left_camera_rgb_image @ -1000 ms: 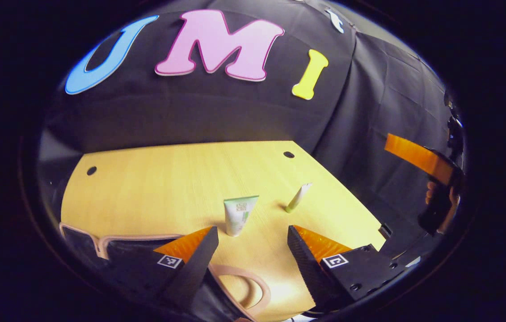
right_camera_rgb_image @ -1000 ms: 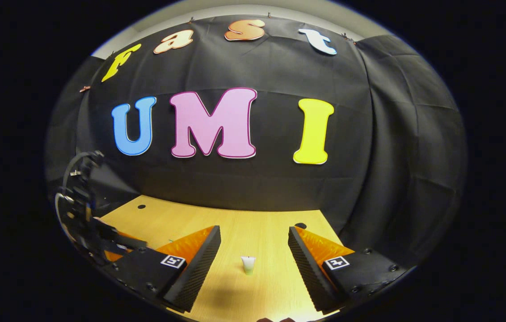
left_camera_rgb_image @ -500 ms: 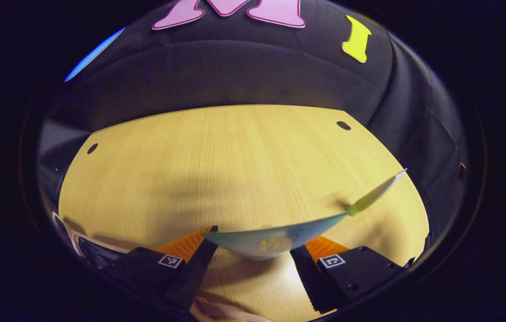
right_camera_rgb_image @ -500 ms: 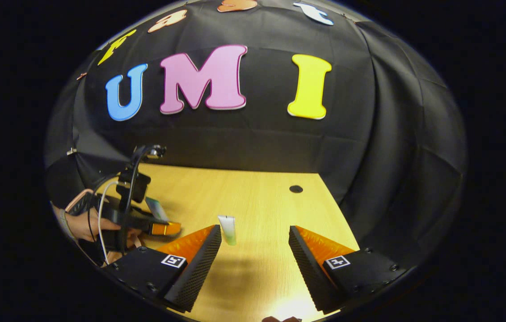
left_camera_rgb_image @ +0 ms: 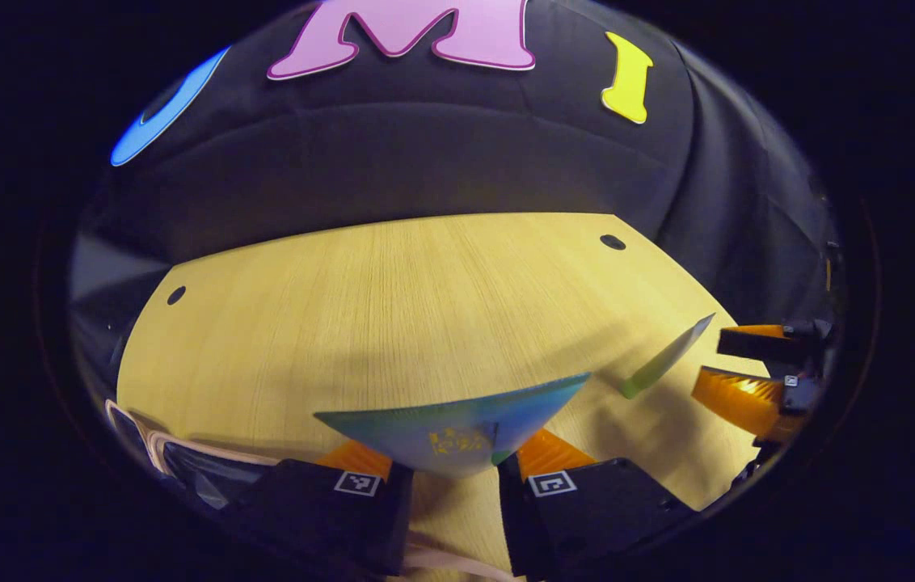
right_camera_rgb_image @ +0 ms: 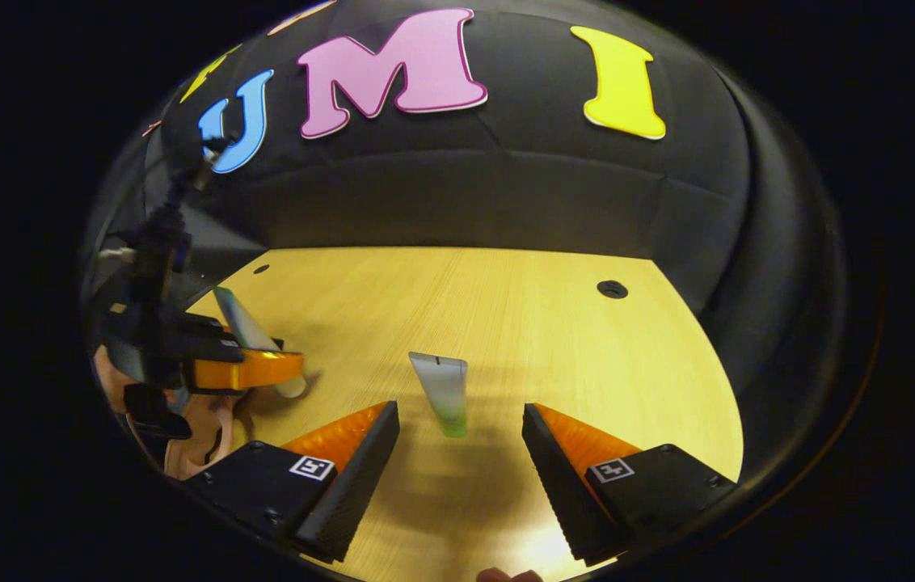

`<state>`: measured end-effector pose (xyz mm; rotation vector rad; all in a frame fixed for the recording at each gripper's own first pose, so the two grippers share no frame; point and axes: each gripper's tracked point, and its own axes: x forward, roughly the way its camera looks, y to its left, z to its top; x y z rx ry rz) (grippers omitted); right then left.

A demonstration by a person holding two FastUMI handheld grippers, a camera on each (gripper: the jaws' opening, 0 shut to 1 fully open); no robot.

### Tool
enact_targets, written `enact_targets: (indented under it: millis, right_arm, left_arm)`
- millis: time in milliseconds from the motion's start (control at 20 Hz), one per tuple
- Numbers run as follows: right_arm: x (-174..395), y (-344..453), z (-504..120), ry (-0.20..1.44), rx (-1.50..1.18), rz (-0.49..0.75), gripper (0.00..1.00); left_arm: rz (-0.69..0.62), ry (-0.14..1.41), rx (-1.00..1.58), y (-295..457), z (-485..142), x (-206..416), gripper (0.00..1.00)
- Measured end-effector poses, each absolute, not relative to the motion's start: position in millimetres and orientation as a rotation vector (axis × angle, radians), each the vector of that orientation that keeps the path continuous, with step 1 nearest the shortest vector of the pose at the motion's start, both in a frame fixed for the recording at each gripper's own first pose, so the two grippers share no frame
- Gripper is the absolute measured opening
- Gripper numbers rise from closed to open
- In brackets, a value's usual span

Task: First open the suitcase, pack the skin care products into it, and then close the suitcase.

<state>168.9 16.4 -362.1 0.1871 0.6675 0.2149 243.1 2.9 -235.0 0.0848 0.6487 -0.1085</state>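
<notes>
In the left gripper view my left gripper point(left_camera_rgb_image: 451, 467) is shut on a wide white-and-green tube point(left_camera_rgb_image: 457, 424), held crosswise above the wooden table point(left_camera_rgb_image: 393, 307). A slim tube point(left_camera_rgb_image: 664, 365) with a green cap end stands to its right, next to my right gripper point(left_camera_rgb_image: 752, 373). In the right gripper view the right gripper point(right_camera_rgb_image: 459, 457) is open, and the slim tube point(right_camera_rgb_image: 443, 392) stands upright just ahead of the gap between its fingers, touching neither. The left gripper point(right_camera_rgb_image: 243, 368) shows at the left with the wide tube point(right_camera_rgb_image: 241, 322) in it. A corner of the black suitcase point(left_camera_rgb_image: 183, 462) with pale pink trim lies at the lower left.
A hand point(right_camera_rgb_image: 191, 424) holds the left gripper's handle at the left edge. The table point(right_camera_rgb_image: 522, 307) has small round holes near its far corners point(right_camera_rgb_image: 611, 288). The black cloth wall rises right behind the table's far edge.
My left gripper's fingers have closed on the wide tube. The right gripper has come down and forward, so the slim tube now stands close ahead of its open fingers.
</notes>
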Motion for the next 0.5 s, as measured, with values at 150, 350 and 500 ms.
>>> enact_targets:
  millis: [150, 350, 500]
  right_arm:
    - [187, 28, -379, 0.674, 0.198, 0.213, 0.98]
    - [213, 37, -403, 0.695, 0.191, 0.196, 0.98]
    - [218, 32, -404, 0.706, 0.136, 0.169, 0.59]
  left_arm:
    - [-0.138, 0.605, 0.046, -5, -202, 224, 0.51]
    - [-0.161, 0.557, 0.001, -9, -160, 190, 0.51]
    - [-0.152, 0.543, 0.002, 5, -136, 161, 0.51]
